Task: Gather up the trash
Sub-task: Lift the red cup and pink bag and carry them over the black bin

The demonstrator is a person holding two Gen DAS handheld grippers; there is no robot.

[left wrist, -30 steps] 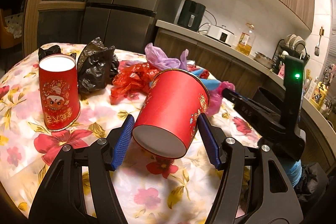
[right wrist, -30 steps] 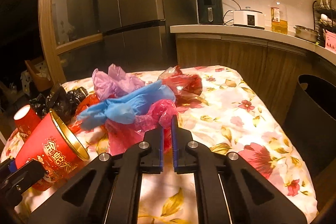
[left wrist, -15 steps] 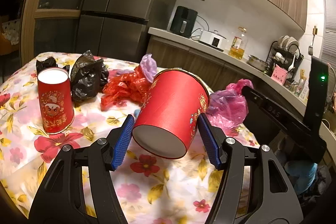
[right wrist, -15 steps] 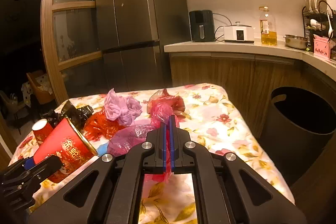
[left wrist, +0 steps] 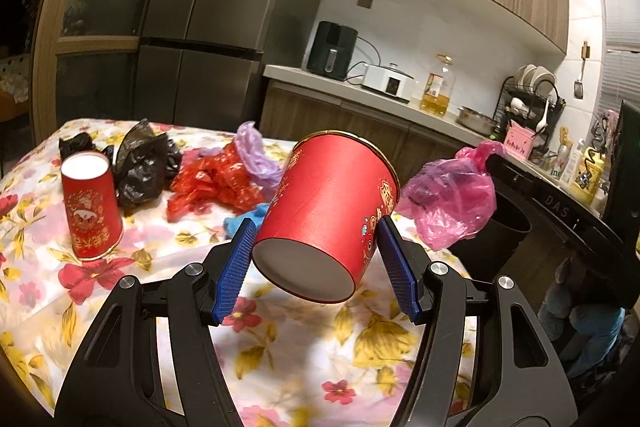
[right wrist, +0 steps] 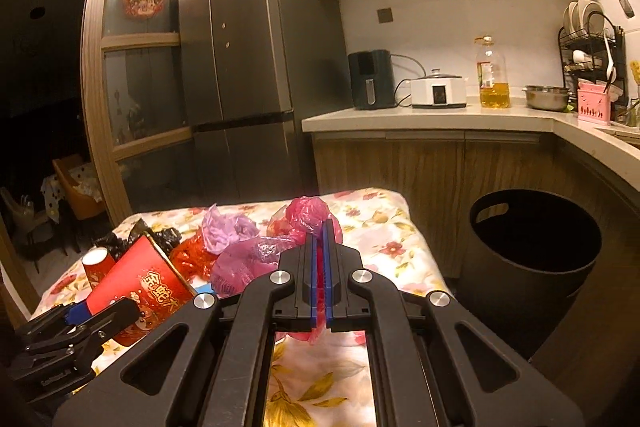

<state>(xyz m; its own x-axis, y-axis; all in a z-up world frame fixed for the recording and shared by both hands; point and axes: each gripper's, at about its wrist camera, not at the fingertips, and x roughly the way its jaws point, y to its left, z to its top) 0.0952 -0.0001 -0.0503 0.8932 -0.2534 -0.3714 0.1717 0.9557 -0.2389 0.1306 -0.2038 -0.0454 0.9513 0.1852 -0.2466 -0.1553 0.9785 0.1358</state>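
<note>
Left wrist view, reading left to right: a small red cup [left wrist: 91, 205] stands upside down on the bench [left wrist: 36, 291] beside crumpled bags. Our left claw [left wrist: 316, 259] is clamped on the big red cup [left wrist: 332, 215], lifted clear. Our right claw [right wrist: 319, 275] is pinched together on the pink bag [right wrist: 308, 215]. We judge this the carrying step; next, both loads need bringing over the black bin [right wrist: 532, 251] before release.
</note>
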